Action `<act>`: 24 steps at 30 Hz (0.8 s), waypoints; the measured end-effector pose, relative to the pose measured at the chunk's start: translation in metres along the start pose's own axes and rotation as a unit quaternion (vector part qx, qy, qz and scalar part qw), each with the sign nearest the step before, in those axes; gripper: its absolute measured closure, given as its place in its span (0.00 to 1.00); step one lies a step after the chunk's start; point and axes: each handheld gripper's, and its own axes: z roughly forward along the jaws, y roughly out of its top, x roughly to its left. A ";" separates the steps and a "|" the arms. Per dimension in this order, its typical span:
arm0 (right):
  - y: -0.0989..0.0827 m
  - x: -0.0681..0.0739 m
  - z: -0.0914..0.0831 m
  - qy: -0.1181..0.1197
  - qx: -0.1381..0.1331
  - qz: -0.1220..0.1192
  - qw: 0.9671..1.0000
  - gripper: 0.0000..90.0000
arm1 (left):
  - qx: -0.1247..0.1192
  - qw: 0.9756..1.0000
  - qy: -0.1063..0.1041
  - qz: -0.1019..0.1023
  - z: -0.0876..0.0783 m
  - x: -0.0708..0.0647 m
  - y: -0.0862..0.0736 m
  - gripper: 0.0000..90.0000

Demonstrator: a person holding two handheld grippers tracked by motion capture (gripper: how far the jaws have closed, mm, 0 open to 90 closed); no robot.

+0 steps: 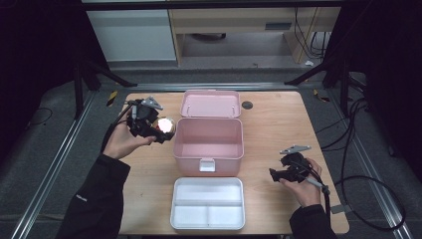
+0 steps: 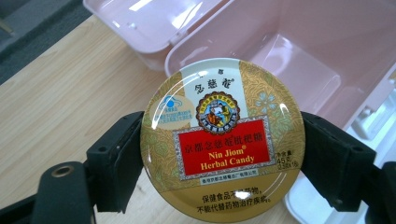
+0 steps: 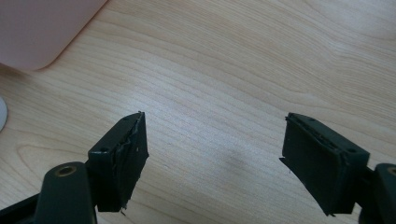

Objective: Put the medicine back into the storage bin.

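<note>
Left gripper [image 2: 223, 154] pinches a round gold candy tin [image 2: 223, 140] beside the open pink plastic box [image 1: 208, 142] (probably going inside); right gripper [image 3: 215, 158] rests spread, empty.

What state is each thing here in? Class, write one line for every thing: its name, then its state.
Pink box: open, empty, lid folded back.
Candy tin: closed, clamped at its rim, held beside the box.
White tray: out on the table, compartments empty.
Left gripper: shut on the tin.
Right gripper: open, nothing between its jaws.
</note>
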 end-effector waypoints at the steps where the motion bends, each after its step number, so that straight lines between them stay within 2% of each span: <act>1: 0.000 0.000 0.000 0.000 0.000 0.000 1.000 0.25 | 0.002 1.000 -0.002 0.002 0.002 -0.001 0.002 0.22; 13: -0.001 -0.001 0.001 0.002 0.001 0.001 1.000 0.25 | 0.004 1.000 -0.021 0.023 0.027 -0.012 0.032 0.22; 17: -0.001 -0.001 0.001 0.003 0.001 0.001 1.000 0.25 | 0.004 0.999 -0.030 0.040 0.035 -0.019 0.047 0.22; 24: -0.001 -0.001 0.002 0.006 0.001 0.001 1.000 0.25 | 0.005 0.998 -0.038 0.053 0.046 -0.028 0.066 0.22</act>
